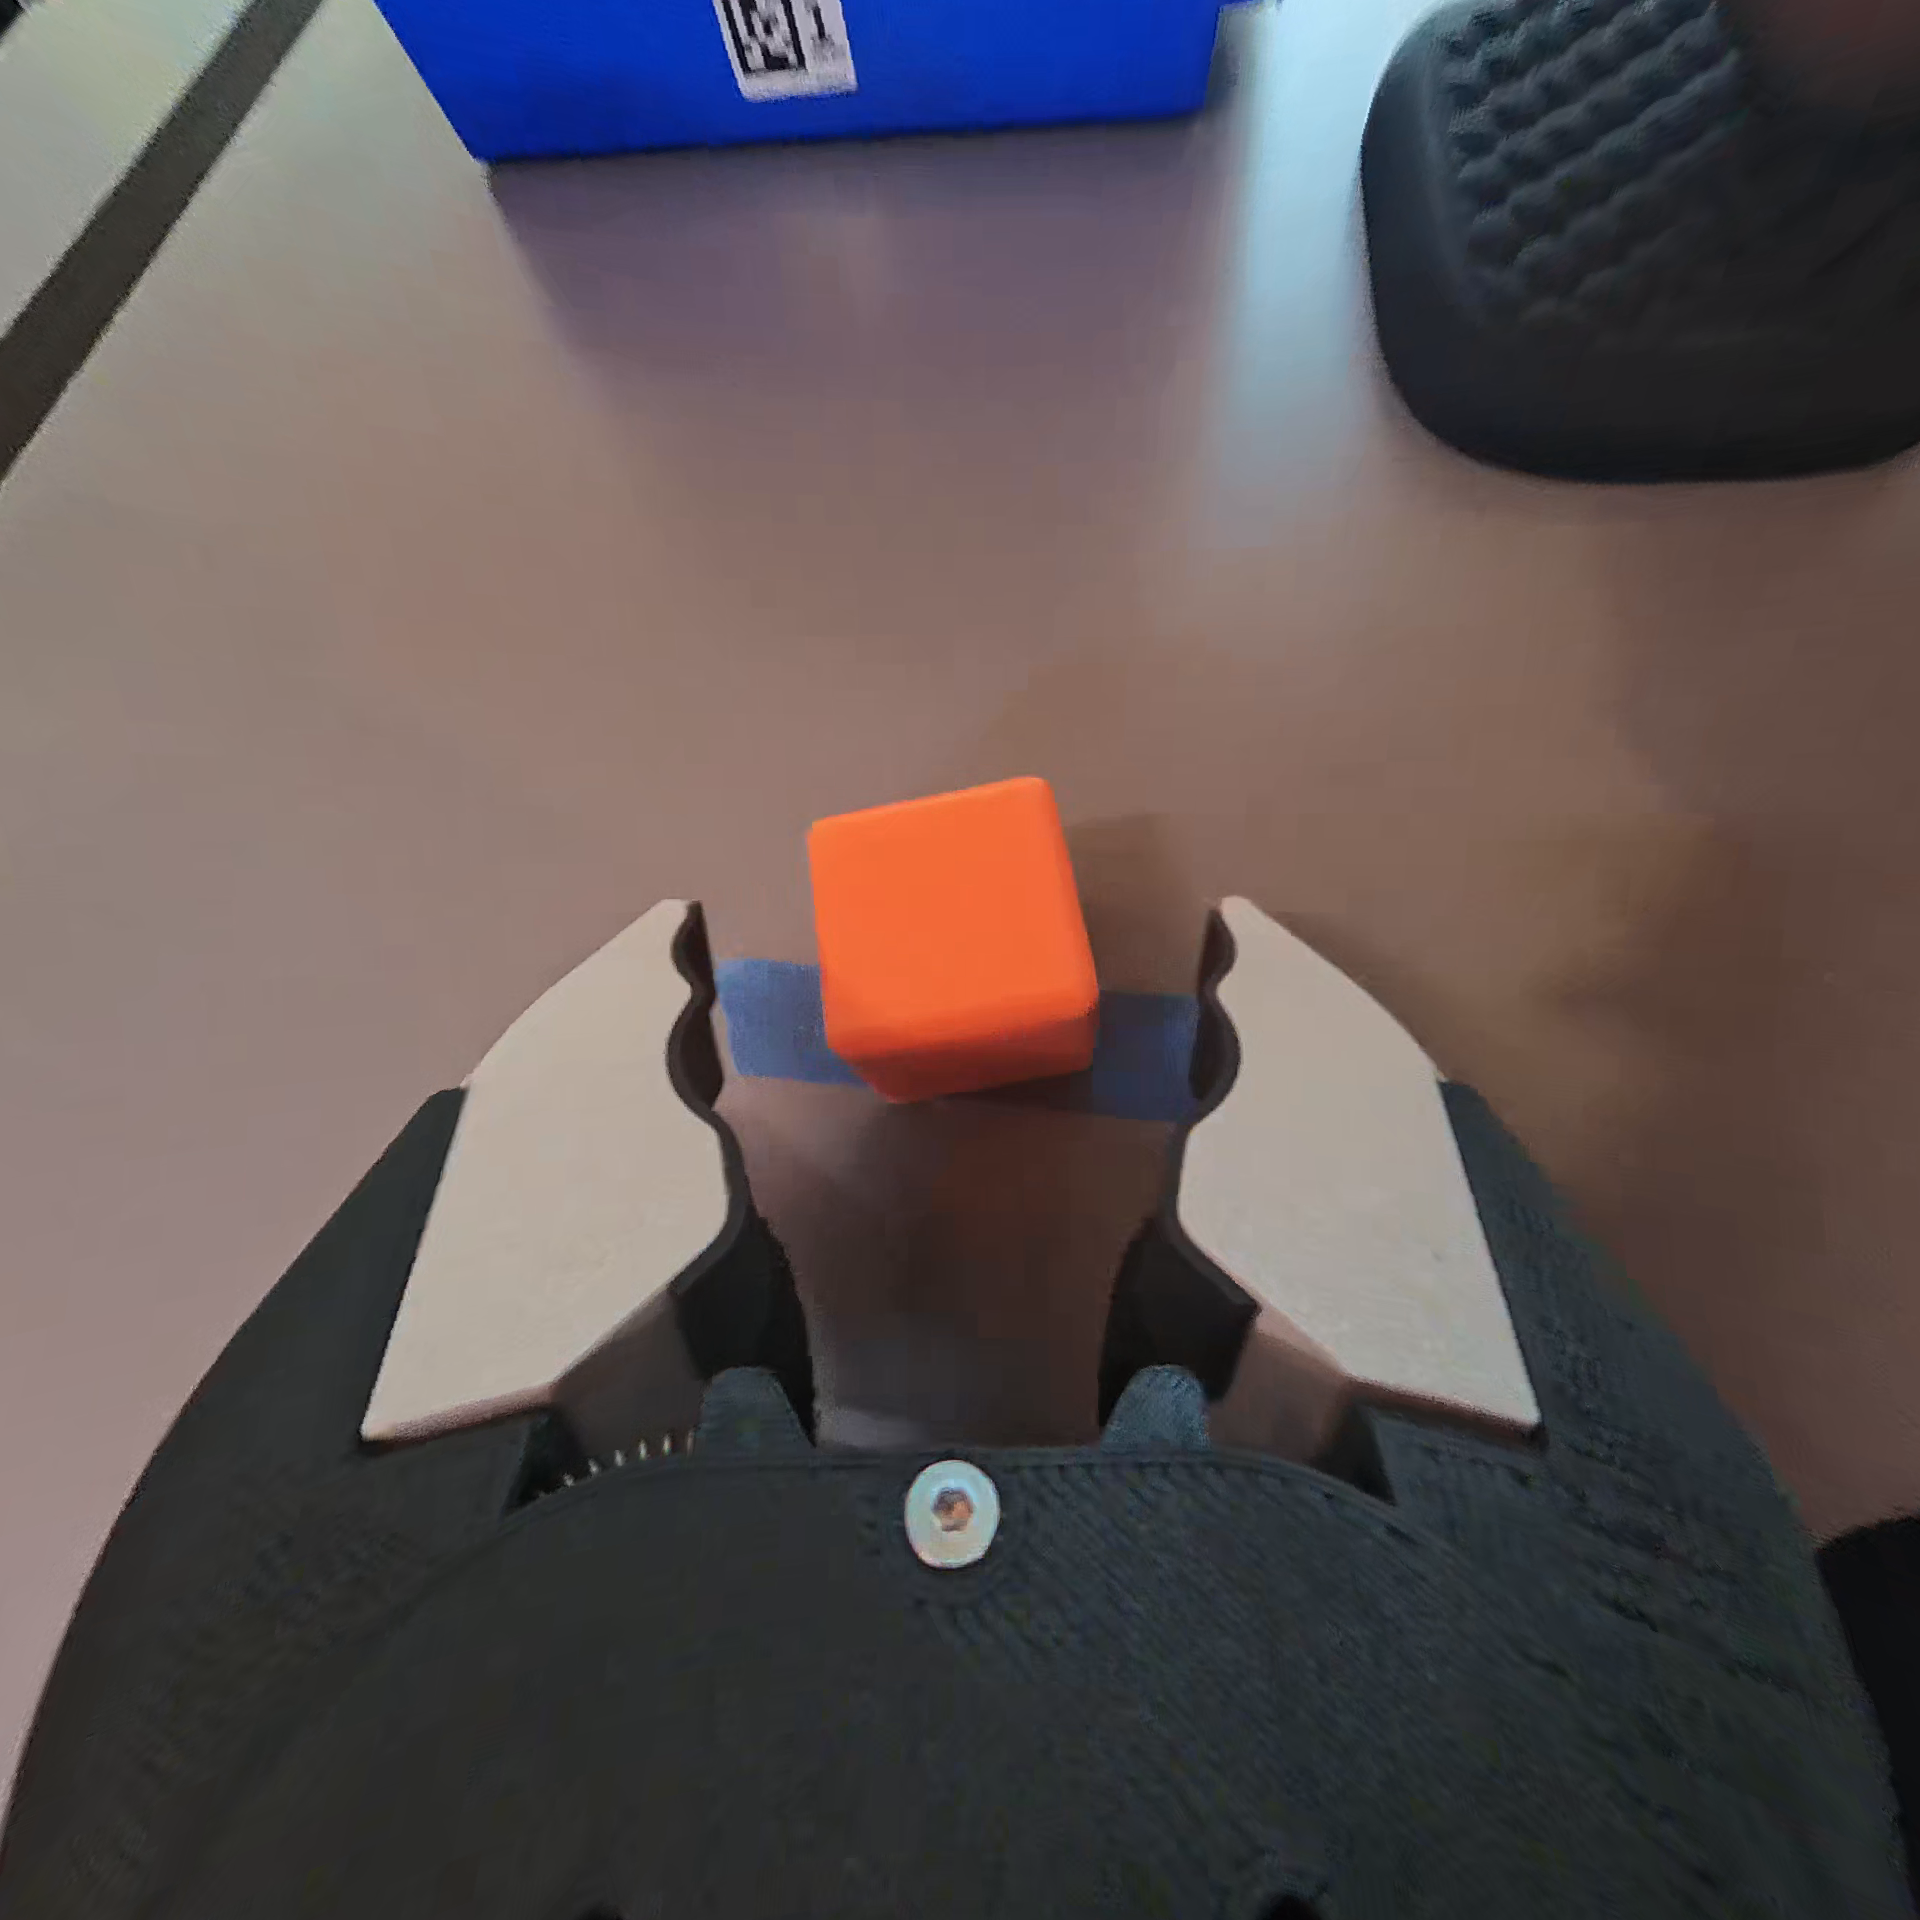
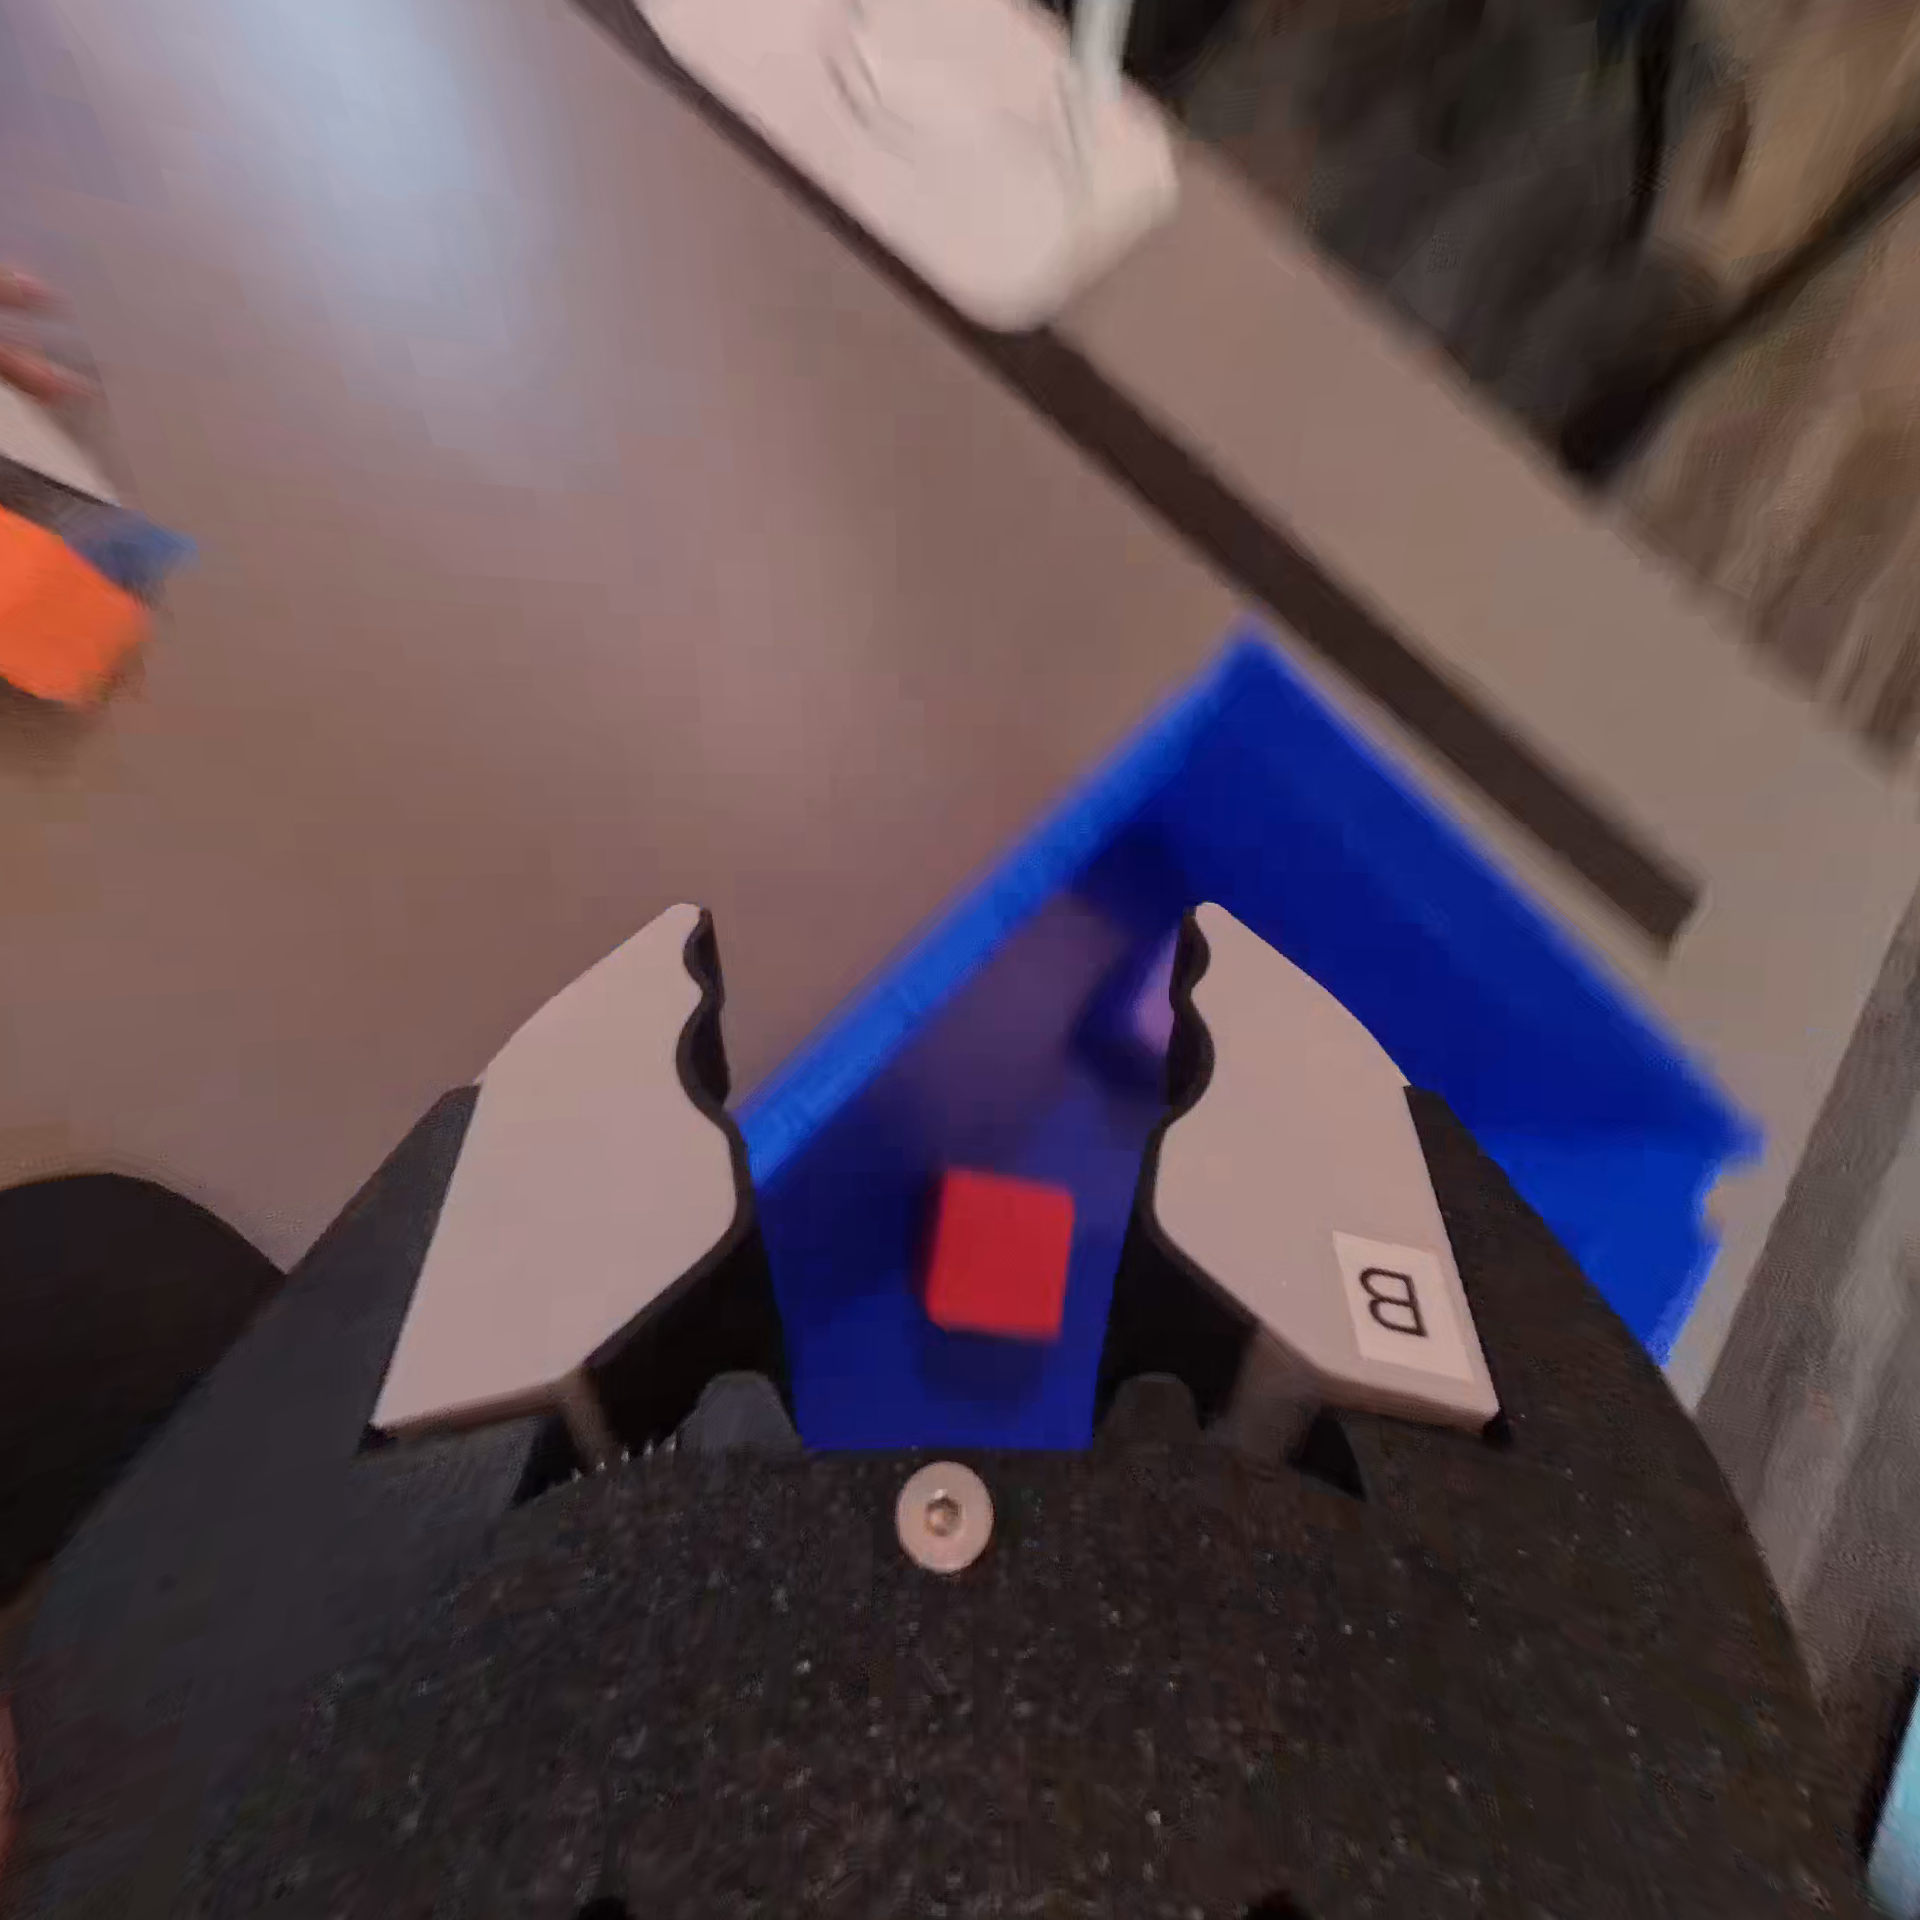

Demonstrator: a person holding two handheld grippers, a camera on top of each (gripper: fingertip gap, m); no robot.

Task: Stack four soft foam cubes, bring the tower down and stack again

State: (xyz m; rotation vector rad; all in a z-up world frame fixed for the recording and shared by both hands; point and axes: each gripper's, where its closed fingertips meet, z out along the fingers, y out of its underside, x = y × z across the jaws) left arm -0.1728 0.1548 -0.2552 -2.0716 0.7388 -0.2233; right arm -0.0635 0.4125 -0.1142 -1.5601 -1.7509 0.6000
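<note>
Left wrist view shows my left claw (image 1: pixel 956 997) spread wide over the table (image 1: pixel 520 623), holding nothing. An orange cube (image 1: pixel 951 935) sits on the table on a strip of blue tape (image 1: pixel 774 1023), just past my fingertips and between them, not touching either finger. A blue bin (image 1: pixel 623 94) with a sticker stands at the far edge, well apart from the cube. Something black and bumpy (image 1: pixel 1621 239) sits at the far right. My right claw (image 2: pixel 945 1008) is spread wide too, and empty, hanging over the blue bin (image 2: pixel 1403 883). A red cube (image 2: pixel 1000 1265) lies on the bin floor between my fingers. A purple cube (image 2: pixel 1132 1023) lies farther in, by my right finger. The picture is blurry. The orange cube (image 2: pixel 62 613) shows far off to the left.
</note>
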